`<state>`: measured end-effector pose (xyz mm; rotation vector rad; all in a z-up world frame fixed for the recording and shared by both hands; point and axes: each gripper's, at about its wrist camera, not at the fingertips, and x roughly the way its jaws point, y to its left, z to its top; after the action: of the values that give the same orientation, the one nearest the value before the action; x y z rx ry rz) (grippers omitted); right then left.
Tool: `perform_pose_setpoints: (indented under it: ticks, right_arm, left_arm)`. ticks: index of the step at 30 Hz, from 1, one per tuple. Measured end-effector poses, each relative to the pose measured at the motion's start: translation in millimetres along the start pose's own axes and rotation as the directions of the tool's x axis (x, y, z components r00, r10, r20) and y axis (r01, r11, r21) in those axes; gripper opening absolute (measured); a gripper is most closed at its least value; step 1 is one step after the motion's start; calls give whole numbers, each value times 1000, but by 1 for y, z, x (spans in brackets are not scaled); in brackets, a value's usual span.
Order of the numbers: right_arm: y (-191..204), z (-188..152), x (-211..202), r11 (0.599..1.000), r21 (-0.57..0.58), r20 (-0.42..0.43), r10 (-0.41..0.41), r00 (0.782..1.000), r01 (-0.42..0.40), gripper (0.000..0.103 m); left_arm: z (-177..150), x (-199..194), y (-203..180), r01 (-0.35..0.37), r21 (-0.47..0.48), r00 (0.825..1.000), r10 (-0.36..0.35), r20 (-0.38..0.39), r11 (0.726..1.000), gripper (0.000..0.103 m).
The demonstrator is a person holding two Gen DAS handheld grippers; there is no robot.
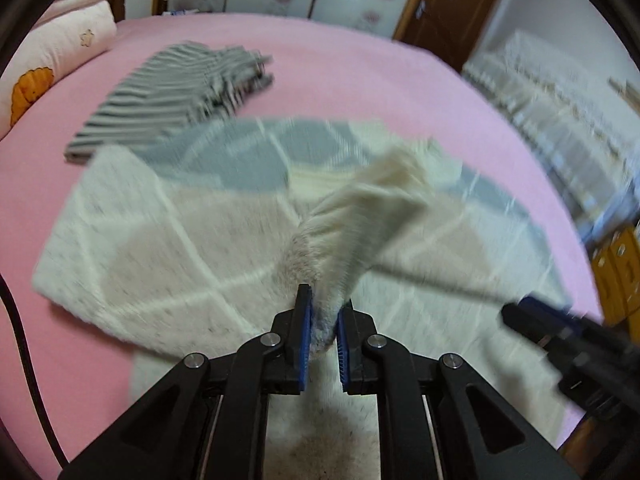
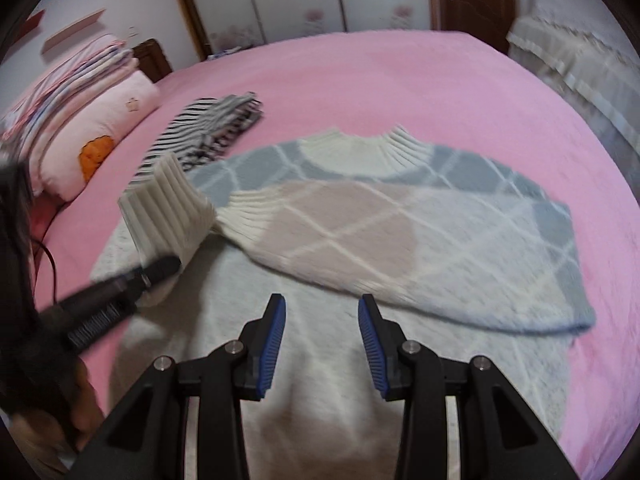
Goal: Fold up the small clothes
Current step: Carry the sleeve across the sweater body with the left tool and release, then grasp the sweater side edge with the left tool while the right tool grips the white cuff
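A fuzzy cream, grey and beige diamond-pattern sweater (image 2: 360, 240) lies flat on the pink bed (image 2: 400, 80), collar away from me. Its right sleeve (image 2: 320, 224) is folded across the chest. My left gripper (image 1: 323, 320) is shut on the left sleeve (image 1: 352, 232) and holds it lifted over the body; the ribbed cuff (image 2: 168, 208) sticks up in the right wrist view, where the left gripper (image 2: 160, 268) enters from the left. My right gripper (image 2: 322, 316) is open and empty above the sweater's lower body; it also shows in the left wrist view (image 1: 560, 336).
A folded black-and-white striped garment (image 2: 208, 128) lies beyond the sweater's left shoulder. Pink pillows and stacked bedding (image 2: 100, 120) sit at the left. A lace-covered cabinet (image 2: 580, 52) stands at the right, with wardrobe doors and a brown door behind the bed.
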<state>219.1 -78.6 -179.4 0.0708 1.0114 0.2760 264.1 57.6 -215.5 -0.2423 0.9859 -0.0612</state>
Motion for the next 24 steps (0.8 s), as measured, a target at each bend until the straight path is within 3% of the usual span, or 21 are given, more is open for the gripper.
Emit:
perform_pose_setpoints:
  ticks: [5, 7, 9, 10, 16, 20, 24]
  right_arm:
    - [-8, -6, 10, 999, 22, -43, 29, 999, -28, 38]
    - [-5, -6, 15, 999, 26, -54, 48, 997, -47, 38]
    - [-1, -5, 18, 997, 27, -60, 69, 996, -67, 38]
    - [1, -4, 18, 997, 28, -61, 75, 995, -74, 38]
    - [10, 3, 15, 991, 26, -55, 130, 990, -128, 39]
    - [10, 9, 18, 985, 27, -50, 170, 984, -169, 56]
    - [12, 15, 38, 982, 6, -86, 191, 978, -191, 59]
  left_arm:
    - [-23, 3, 9, 8, -9, 1000, -9, -26, 1000, 21]
    - [-22, 0, 13, 28, -15, 999, -29, -31, 999, 39]
    - [-23, -10, 18, 31, -18, 999, -32, -26, 999, 74]
    - [-24, -16, 19, 25, -12, 1000, -25, -17, 1000, 78]
    - [-24, -45, 12, 31, 91, 999, -33, 17, 995, 79]
    - [-25, -73, 33, -131, 170, 986, 110, 126, 977, 81]
    - [-28, -79, 73, -245, 179, 962, 216, 166, 953, 87]
